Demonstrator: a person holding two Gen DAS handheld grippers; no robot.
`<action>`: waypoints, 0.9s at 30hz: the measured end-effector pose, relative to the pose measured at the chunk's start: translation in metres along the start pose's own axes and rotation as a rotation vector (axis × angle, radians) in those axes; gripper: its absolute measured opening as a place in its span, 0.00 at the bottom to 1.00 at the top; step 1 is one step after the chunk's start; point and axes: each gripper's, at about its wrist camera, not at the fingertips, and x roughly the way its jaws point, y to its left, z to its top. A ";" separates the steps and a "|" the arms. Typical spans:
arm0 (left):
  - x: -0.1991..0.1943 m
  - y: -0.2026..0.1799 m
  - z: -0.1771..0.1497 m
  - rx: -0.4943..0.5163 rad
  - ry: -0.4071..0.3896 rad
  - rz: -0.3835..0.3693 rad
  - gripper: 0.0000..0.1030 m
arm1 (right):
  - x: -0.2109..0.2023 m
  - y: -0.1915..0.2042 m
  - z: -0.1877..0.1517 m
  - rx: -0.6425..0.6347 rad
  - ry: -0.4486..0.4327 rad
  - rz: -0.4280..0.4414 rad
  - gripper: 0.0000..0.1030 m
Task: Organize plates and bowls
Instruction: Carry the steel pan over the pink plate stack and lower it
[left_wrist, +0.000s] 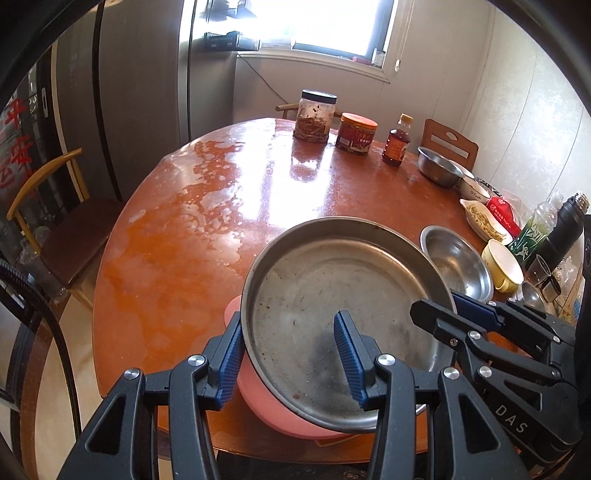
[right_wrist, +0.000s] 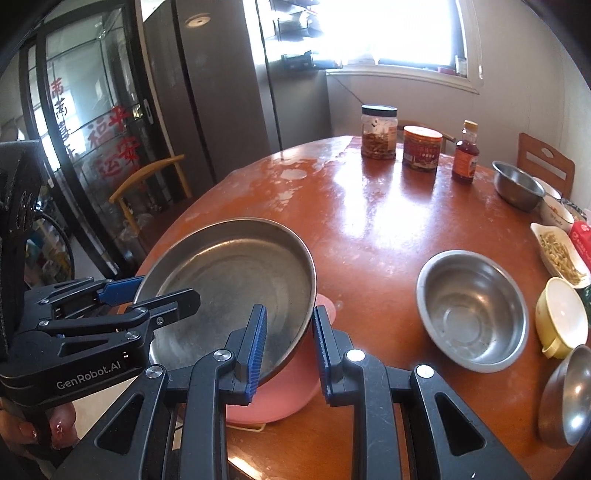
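Together, both grippers straddle the steel plate's (left_wrist: 332, 295) rim above the pink bowl (right_wrist: 280, 398). Left gripper (left_wrist: 288, 358) fingers stand apart; right gripper (right_wrist: 290, 350) fingers likewise, one inside, one outside.

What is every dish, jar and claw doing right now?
Big steel plate, tilted on the pink dish.
Left claw, open, straddling the plate's rim.
Right claw, open, straddling its rim too.
Steel bowl, upright and empty.
Black-lidded jar, lid on.
Red jar, lid on.
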 end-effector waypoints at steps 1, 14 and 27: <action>0.003 0.001 -0.001 0.003 0.006 0.002 0.46 | 0.002 0.000 -0.001 0.000 0.004 0.001 0.25; 0.023 0.006 -0.009 0.021 0.051 -0.003 0.46 | 0.023 -0.002 -0.013 0.009 0.064 -0.005 0.25; 0.032 0.000 -0.017 0.053 0.071 0.015 0.46 | 0.031 -0.001 -0.021 -0.002 0.095 -0.029 0.25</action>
